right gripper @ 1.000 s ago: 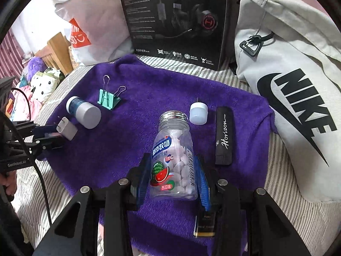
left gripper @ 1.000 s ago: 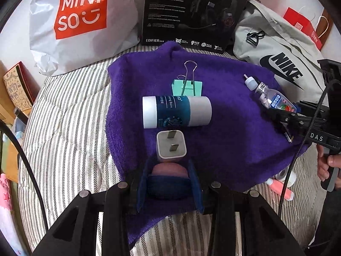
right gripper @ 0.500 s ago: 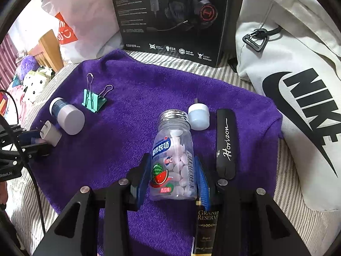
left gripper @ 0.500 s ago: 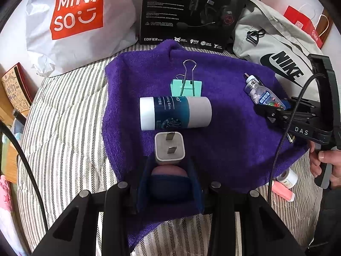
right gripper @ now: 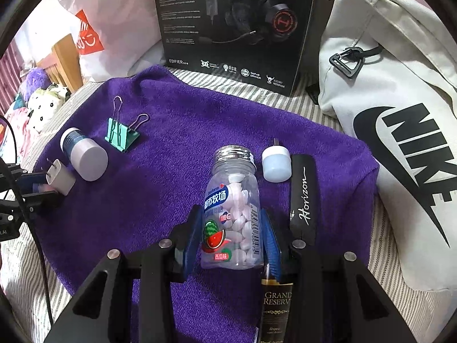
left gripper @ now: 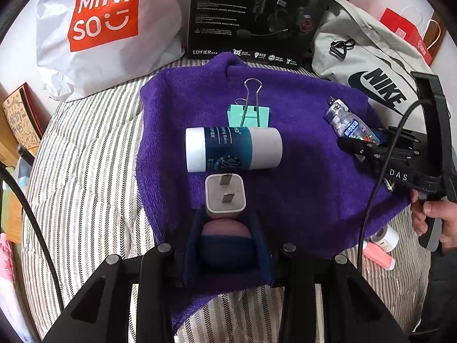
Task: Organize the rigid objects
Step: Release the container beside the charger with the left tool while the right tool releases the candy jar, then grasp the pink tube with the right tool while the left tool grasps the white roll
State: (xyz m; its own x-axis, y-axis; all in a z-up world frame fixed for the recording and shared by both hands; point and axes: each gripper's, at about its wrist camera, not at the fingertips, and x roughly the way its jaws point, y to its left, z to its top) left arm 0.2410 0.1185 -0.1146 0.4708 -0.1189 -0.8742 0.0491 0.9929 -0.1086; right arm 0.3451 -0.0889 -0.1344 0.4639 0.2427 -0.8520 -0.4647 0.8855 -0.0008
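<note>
Left gripper [left gripper: 225,228]: angled down, pinching charger [left gripper: 225,197].
Right gripper [right gripper: 231,237]: angled down, clamping candy bottle [right gripper: 232,214].

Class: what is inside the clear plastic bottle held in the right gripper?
The clear plastic bottle holds many white oval tablets, piled toward its base. Its printed watermelon label hides part of the contents, so a count is impossible. The threaded silver neck has no cap.

We see a bedroom at home: a striped bed [left gripper: 85,171], plush toys [right gripper: 42,97] at nine o'clock, shopping bags [left gripper: 108,28] at eleven.
</note>
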